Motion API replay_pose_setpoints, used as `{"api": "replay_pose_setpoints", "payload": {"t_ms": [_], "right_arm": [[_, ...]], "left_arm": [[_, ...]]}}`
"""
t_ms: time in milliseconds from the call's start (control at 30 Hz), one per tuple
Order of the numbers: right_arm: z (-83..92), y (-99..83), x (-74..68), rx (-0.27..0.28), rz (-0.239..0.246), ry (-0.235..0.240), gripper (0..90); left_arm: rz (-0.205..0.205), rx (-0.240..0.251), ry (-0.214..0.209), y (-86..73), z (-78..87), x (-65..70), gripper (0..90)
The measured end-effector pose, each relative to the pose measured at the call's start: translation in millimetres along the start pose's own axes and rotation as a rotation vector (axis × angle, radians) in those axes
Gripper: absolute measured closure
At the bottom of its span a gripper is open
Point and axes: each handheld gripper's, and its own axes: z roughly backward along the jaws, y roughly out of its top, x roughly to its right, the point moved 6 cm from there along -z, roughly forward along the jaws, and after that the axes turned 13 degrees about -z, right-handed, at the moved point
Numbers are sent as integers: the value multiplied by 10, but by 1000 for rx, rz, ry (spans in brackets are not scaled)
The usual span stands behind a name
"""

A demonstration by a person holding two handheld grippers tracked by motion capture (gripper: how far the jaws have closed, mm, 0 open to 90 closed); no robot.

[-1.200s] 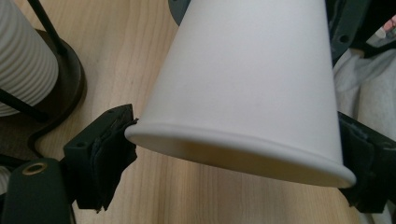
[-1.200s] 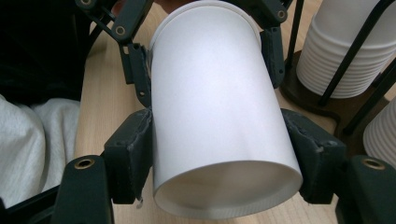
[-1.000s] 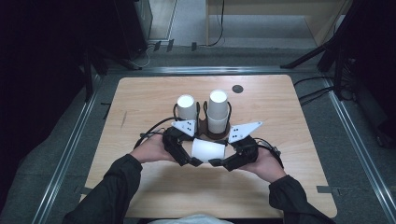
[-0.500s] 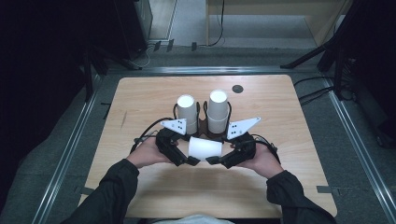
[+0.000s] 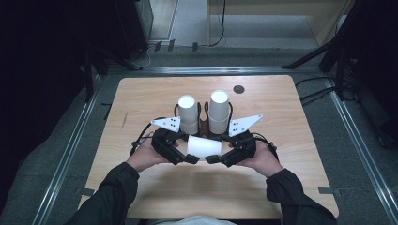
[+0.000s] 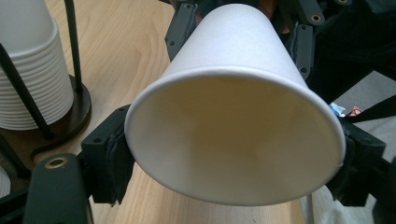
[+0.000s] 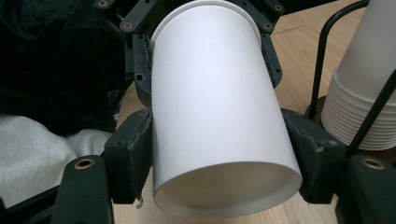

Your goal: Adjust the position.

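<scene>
**Cup held sideways between both grippers**

Cup orientation first: the white paper cup (image 5: 204,146) lies on its side above the wooden table (image 5: 291,154), its long axis running from 9 o'clock to 3 o'clock in the high view. In your left gripper view the open mouth (image 6: 233,140) faces the camera, so the rim points toward your left hand; in your right gripper view the closed base (image 7: 229,189) faces the camera, so the bottom points toward your right hand.

Your left gripper (image 5: 187,158) sits at the cup's 9 o'clock end, and its black jaws are clamped on the rim from both sides, the pads pressing the paper at 9 and 3 o'clock in its own view. Your right gripper (image 5: 211,159) sits at the 3 o'clock end, jaws closed on the cup wall just behind the base. The cup spans the gap between the two, near the table's middle and on your side of it.

At 12 o'clock from the cup, just beyond the grippers, stand two stacks of white cups (image 5: 187,112) in a dark wire holder (image 5: 202,123). A small dark round disc (image 5: 239,89) lies on the table toward 1 o'clock, well apart.
</scene>
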Motion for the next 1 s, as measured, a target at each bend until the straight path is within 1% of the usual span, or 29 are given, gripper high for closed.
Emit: {"api": "replay_pose_setpoints", "payload": {"t_ms": [133, 300, 333, 367, 400, 433, 500, 533, 567, 667, 767, 800, 833, 867, 933, 1000], "right_arm": [[-28, -28, 10, -32, -6, -15, 322], [-42, -29, 6, -42, -15, -15, 316], [-52, -36, 7, -51, -10, -21, 256], [-60, -42, 7, -55, -14, -30, 225], [-67, -52, 11, -65, -15, -43, 217], [-70, -65, 7, -72, -21, -46, 211], [-75, -88, 15, -85, -16, -57, 211], [-78, -102, 16, -91, -16, -64, 209], [-81, -114, 23, -96, -13, -70, 209], [-81, -145, 46, -107, -18, -95, 209], [-75, -182, 63, -118, -21, -114, 210], [-76, -193, 70, -120, -16, -122, 211], [-81, -208, 74, -126, -15, -132, 211], [-83, -222, 75, -133, -14, -138, 212], [-95, -251, 79, -145, -7, -148, 217], [-105, -281, 83, -156, -2, -158, 219]], "left_arm": [[-13, -33, -3, -20, -12, -3, 215], [-29, -55, 3, -10, 1, 0, 223], [-31, -71, 20, -4, 7, -11, 222], [-29, -76, 19, 0, 15, -21, 223], [-32, -87, 21, 2, 25, -32, 223], [-35, -92, 21, 8, 29, -37, 223], [-31, -99, 12, 10, 33, -39, 222], [-31, -116, 11, 13, 32, -57, 222], [-29, -122, 10, 15, 29, -62, 222], [-38, -142, 8, 25, 27, -73, 222], [-60, -171, 13, 51, 21, -82, 222], [-65, -185, 14, 58, 10, -83, 222], [-71, -199, 9, 62, -2, -85, 222], [-72, -214, 9, 64, -21, -85, 222], [-58, -242, -11, 67, -59, -85, 222], [-69, -277, -16, 65, -96, -92, 222]]}}
